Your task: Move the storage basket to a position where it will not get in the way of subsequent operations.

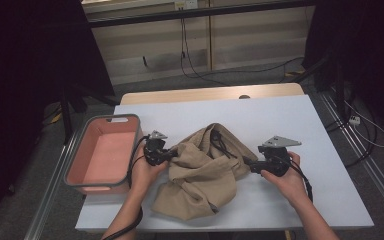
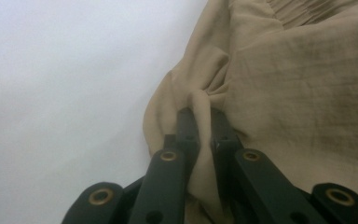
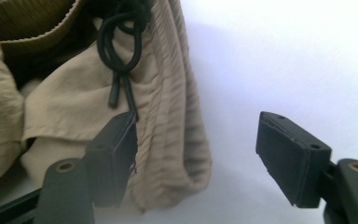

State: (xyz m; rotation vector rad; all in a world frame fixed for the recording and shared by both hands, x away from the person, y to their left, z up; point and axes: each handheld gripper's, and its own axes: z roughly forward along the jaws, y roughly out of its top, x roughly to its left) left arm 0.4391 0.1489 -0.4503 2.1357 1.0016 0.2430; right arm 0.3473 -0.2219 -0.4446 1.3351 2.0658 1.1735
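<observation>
Tan cloth, a crumpled garment (image 1: 202,170) with a ribbed waistband and a black drawstring (image 1: 220,142), lies in a loose heap near the middle of a white table (image 1: 290,120). A person's forearms come in from the near edge, each hand carrying a black two-jaw gripper. The left gripper (image 1: 169,154) meets the garment's left edge, and in the left gripper view its jaws are pressed together on a pinched fold of the cloth (image 2: 200,100), which bunches up between them while the rest of the fabric spreads away to the right over the bare tabletop. The right gripper (image 1: 247,162) sits at the garment's right edge, close to the table surface. In the right gripper view its jaws stand well apart: the ribbed waistband (image 3: 172,121) hangs in the gap beside the left-hand jaw, and the other jaw stands off over bare table, apart from the cloth. That jaw may be brushing the band, but the angle leaves it unclear; nothing is squeezed. The knotted drawstring (image 3: 121,51) dangles just above that jaw. To the left of the garment, well apart from it, a pink bin (image 1: 82,150) with a grey rim stands at the table's left edge. Beyond the table the floor carries loose cables in front of a pale wall, and both sides of the room are dark.
</observation>
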